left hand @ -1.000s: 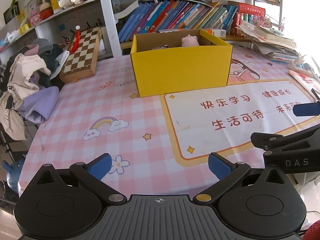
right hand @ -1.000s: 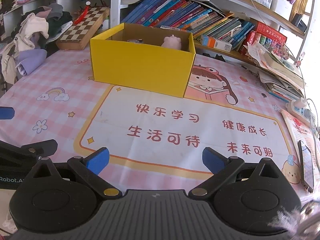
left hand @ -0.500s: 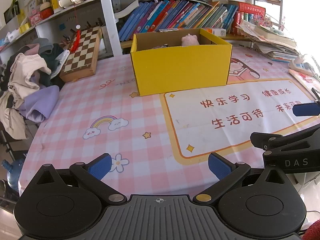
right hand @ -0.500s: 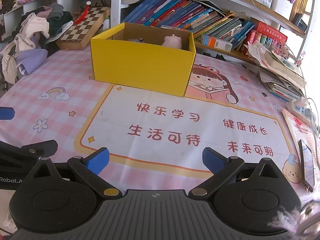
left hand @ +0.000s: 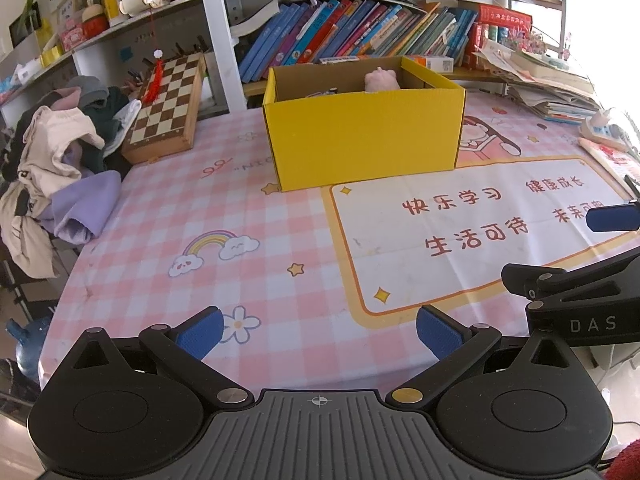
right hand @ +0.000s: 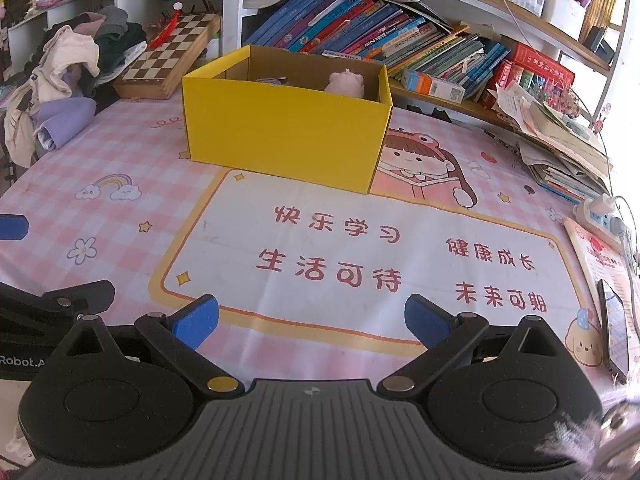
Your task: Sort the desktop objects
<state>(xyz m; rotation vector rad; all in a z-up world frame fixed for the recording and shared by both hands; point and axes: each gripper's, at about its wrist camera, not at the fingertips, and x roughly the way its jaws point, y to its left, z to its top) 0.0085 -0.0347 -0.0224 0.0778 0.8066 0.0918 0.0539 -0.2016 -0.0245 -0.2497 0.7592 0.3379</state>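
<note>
**Both tongs empty at near edge, box already loaded**

Bench point(right hand: 120, 152): round top under a pink check cloth with a white printed panel in the middle. Open stretch in front of both tongs carries no loose items that I can see, so sorting looks mostly or fully done, judging by layout only

Yellow box point(right hand: 286, 136): sits on the far half of the bench, just behind the white panel, open top up. Central spot is likely chosen so either side can reach it. Near wall hides most of the contents

Clutter not part of the job, by my read: clothes pile point(left hand: 60, 168) off the far left edge, chessboard point(left hand: 168, 104) leaning far left of the box, books point(right hand: 360, 28) on the shelf behind, paper stack point(right hand: 560, 140) far right, phone point(right hand: 614, 328) flat at the near right edge

Pink toy point(right hand: 346, 83): inside the box toward its far right corner, only the top shows above the wall. A small dark-and-white item point(right hand: 272, 79) lies left of it in the box; can't identify it

Left tongs point(left hand: 318, 326): released, blue pads spread wide, nothing between, parked low over the near left cloth

Right tongs point(right hand: 312, 320): same, spread and empty, over the panel's near border. The two sit side by side, each visible at the other's frame edge
</note>
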